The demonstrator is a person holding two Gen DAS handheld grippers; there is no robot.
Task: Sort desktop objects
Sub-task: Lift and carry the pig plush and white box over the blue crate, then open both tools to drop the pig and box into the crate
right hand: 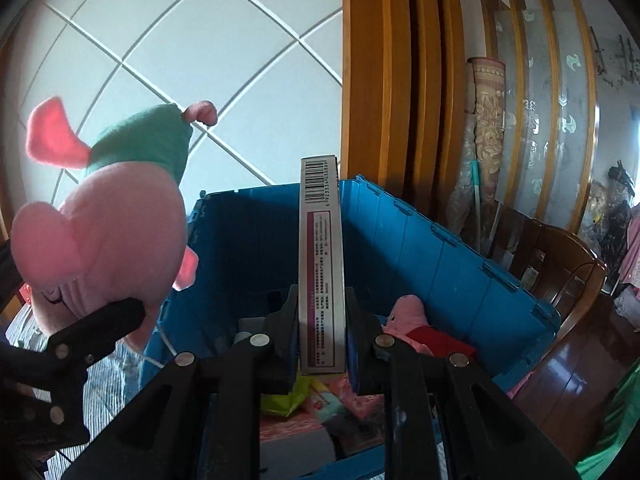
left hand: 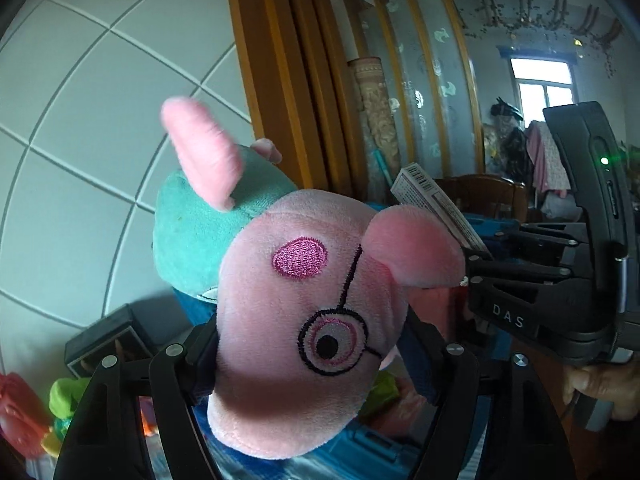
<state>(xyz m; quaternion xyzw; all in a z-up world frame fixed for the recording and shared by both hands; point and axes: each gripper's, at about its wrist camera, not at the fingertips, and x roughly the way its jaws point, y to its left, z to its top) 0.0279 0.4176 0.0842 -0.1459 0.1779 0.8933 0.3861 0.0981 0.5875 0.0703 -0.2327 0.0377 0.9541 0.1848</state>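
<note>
Right now my left gripper (left hand: 308, 364) pinches pig plush (left hand: 304, 300) by head, lifted beside blue crate (right hand: 460, 256), off its left wall. My right gripper (right hand: 322, 344) clamps slim box (right hand: 322, 264) upright, barcode end up, above crate interior. Inside crate I see second plush (right hand: 412, 320) against right wall, green packet (right hand: 284, 400) near front.

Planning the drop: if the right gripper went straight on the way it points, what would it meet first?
Probably the far inner wall of the blue plastic crate; the right gripper holds a slim white barcoded box pointing there. Depth is uncertain.
</note>
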